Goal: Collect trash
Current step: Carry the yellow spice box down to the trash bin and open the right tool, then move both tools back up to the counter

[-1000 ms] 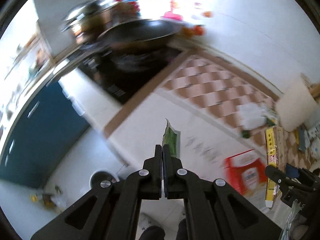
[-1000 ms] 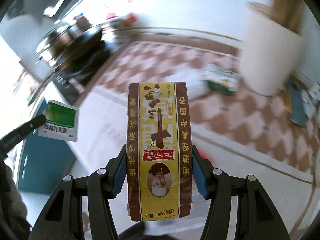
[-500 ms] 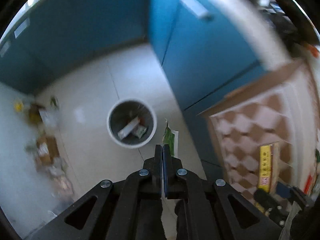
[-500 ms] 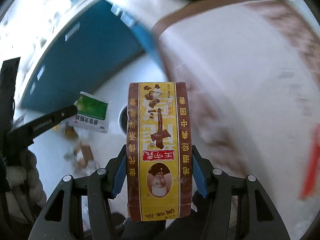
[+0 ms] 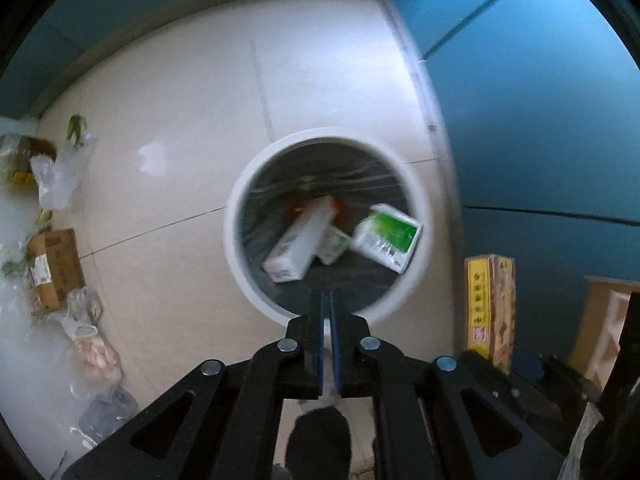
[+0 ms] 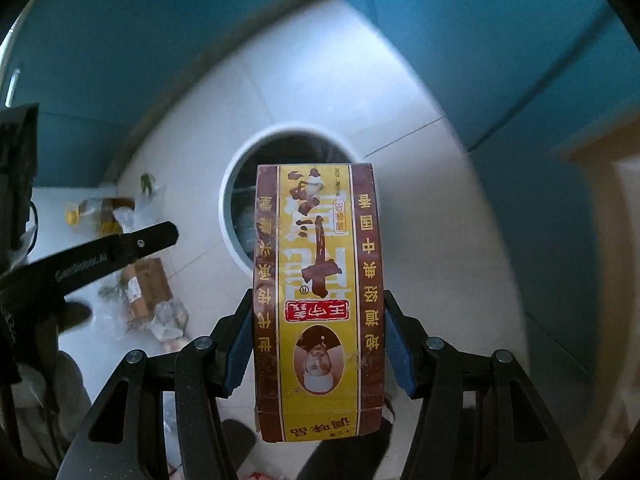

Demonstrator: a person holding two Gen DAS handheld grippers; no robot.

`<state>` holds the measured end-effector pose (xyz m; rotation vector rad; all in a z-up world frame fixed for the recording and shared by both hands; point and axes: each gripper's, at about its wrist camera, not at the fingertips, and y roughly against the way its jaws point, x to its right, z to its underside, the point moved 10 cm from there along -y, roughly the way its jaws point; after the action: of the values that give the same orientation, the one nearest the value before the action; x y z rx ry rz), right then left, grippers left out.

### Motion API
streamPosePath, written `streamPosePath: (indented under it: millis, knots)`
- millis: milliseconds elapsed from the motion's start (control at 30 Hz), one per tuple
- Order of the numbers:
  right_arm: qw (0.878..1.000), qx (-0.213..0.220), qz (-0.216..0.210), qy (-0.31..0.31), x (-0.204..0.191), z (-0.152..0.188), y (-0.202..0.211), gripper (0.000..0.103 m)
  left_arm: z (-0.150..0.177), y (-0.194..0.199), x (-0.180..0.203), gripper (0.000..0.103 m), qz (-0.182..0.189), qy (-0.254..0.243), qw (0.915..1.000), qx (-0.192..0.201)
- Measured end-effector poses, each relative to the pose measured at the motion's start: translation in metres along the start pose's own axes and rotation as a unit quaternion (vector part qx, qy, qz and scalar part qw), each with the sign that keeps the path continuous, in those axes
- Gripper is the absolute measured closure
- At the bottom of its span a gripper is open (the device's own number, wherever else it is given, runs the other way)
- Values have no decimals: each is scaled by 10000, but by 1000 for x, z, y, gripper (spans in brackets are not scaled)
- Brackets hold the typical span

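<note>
In the left wrist view my left gripper (image 5: 326,294) hangs over the near rim of a round white bin (image 5: 236,216) on the floor. Its jaws are opening by a narrow slit, with nothing between them. A green and white box (image 5: 387,238) drops, blurred, inside the bin at its right side, above a long white box (image 5: 300,246) and a small packet (image 5: 332,246). My right gripper (image 6: 318,300) is shut on a tall yellow and brown carton (image 6: 318,288), held upright above the same bin (image 6: 228,208). That carton (image 5: 488,312) also shows at the right of the left wrist view.
Teal cabinet fronts (image 5: 540,120) stand to the right of and behind the bin. Litter lies along the floor's left side: a cardboard box (image 5: 56,268), plastic bags (image 5: 56,180) and a bottle (image 6: 100,216). A person's dark shoe (image 5: 320,440) is below the left gripper.
Both grippers swung down from the counter to above the floor bin. The left gripper has let go of the green and white box, which now falls into the bin. The right still holds its carton.
</note>
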<state>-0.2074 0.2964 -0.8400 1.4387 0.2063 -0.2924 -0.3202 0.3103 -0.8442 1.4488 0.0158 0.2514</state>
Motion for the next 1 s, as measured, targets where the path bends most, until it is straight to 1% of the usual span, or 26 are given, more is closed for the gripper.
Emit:
streamPosePath:
  millis: [33,67,133,167,200,233,333,400,533,667,800,1000]
  knots:
    - [10000,-67,-19,13,1,-5,-17,42,-3,-4,-7,98,-62,51,10000,6]
    - [9998,-153,-58,72,-1,-11,-33,42,-3,-8,-17,93,-137,114,9998,36]
    - [9994,-317,-3,150,0,-18,-61,41,-3,-8,-33,56,-261,237,9992,203]
    - [9992,-365,-10,161,0,-22,-70,39,-2,-6,-37,13,-313,281,9988,254]
    - [9991,-393,-23,160,0,-24,-76,26,-1,-2,-43,0,-353,318,9983,337]
    - [9991,-395,2,149,0,-24,-79,11,-2,0,-46,0,-412,338,9978,387]
    - [9996,-252,69,115,5,-28,-76,5,4,12,-55,0,-653,338,9963,447]
    - [9995,-197,228,139,8,-28,-67,0,9,26,-57,0,-798,338,9947,553]
    - [9974,44,658,277,6,-25,-37,0,20,55,-57,0,-1110,261,9906,762]
    - [9942,281,958,388,0,-14,6,0,38,93,-53,0,-1166,269,9891,862]
    - [9928,436,1022,451,-8,1,55,0,54,130,-45,0,-1125,296,9890,911]
    - [9903,714,1051,561,-30,24,148,0,84,214,-29,0,-1067,268,9873,1146]
